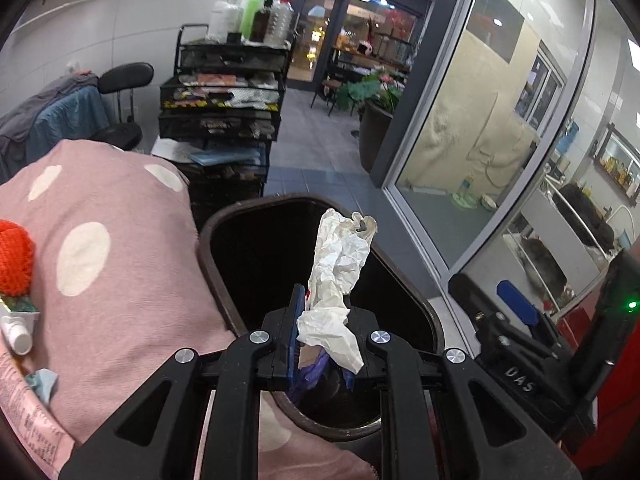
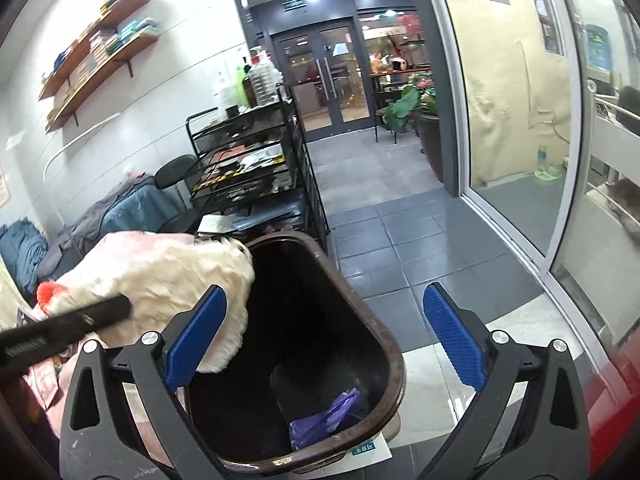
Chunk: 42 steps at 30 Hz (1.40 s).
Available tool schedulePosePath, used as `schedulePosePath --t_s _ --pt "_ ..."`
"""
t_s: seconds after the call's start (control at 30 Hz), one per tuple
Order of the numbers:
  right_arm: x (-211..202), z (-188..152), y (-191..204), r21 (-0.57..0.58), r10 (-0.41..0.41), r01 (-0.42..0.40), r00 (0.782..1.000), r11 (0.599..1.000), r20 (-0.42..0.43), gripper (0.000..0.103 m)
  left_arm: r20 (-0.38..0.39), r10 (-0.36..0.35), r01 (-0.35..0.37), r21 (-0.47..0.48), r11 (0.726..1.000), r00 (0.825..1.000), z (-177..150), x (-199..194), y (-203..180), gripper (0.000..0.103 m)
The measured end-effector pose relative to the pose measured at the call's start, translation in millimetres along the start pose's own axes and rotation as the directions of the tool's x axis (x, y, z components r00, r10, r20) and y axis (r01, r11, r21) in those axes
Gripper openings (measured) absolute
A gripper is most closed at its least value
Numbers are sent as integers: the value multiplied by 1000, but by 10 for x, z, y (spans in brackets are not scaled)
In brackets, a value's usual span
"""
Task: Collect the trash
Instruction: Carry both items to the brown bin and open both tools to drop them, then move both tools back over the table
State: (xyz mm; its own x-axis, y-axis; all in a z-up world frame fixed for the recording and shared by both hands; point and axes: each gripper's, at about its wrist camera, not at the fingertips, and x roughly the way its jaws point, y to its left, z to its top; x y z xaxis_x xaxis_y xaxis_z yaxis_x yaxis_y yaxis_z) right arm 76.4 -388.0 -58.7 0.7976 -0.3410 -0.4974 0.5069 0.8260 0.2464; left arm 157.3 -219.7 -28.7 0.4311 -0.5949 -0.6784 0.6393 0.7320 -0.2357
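Note:
My left gripper is shut on a crumpled white tissue and holds it right above the open mouth of a dark brown trash bin. The tissue sticks up past the fingertips. My right gripper is open and empty, held over the same bin. A purple wrapper lies at the bottom of the bin. The right gripper also shows at the right edge of the left wrist view. A black part of the left gripper crosses the right wrist view's left side.
A pink polka-dot cloth covers the surface left of the bin, with an orange knitted item on it. A black wire cart with bottles stands behind. A glass wall runs on the right over grey floor tiles.

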Motion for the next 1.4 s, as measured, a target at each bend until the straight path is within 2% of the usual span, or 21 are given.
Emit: schedulePosePath --t_s 0.03,0.1,0.17,0.23,0.43,0.6,0.73,0.83,1.0,1.03,1.13,1.2,1.3,1.4 --pt "-31 4 -23 4 -2 2 1000 1000 2 97 -12 0 0 6 1000 1000 -5 37 -18 18" --pt "-50 23 -60 7 -3 3 1000 1000 1 97 -31 12 -11 19 1000 999 -27 94 -53 33" --pt "-92 17 -77 7 -3 3 1000 1000 2 97 -35 20 -19 24 1000 999 -58 102 -66 68" --pt "-111 27 -107 10 -3 3 1000 1000 1 97 -16 42 -42 34 999 999 -88 57 -74 78" --pt "-48 33 -156 22 6 -5 999 1000 -40 97 67 89 -92 35 995 994 -120 -198 -43 93" --pt "-2 15 -81 13 52 -51 996 999 -71 97 129 129 -134 33 990 983 -193 -471 12 98" --pt "-14 -11 132 -32 131 -135 986 990 -100 97 160 169 -175 21 984 973 -305 -674 127 98" --pt "-64 -58 374 -77 206 -217 970 973 -127 97 167 193 -192 -21 981 967 -400 -800 288 98" --pt "-175 -172 826 -173 296 -323 941 931 -166 97 187 303 -285 -117 951 934 -605 -1093 639 98" --pt "-197 -192 923 -191 315 -346 932 918 -178 97 184 327 -308 -127 943 927 -634 -1135 687 98" --pt "-260 -256 1189 -233 365 -411 906 881 -216 97 177 427 -405 -146 902 887 -755 -1280 853 97" --pt "-290 -317 1379 -257 402 -464 878 848 -258 97 168 464 -438 -170 883 870 -827 -1378 980 98" --pt "-296 -412 1627 -263 457 -543 828 797 -325 97 152 495 -458 -222 861 856 -933 -1506 1180 97" --pt "-305 -503 1867 -261 498 -614 772 745 -395 97 136 534 -491 -256 833 834 -1025 -1613 1353 97"
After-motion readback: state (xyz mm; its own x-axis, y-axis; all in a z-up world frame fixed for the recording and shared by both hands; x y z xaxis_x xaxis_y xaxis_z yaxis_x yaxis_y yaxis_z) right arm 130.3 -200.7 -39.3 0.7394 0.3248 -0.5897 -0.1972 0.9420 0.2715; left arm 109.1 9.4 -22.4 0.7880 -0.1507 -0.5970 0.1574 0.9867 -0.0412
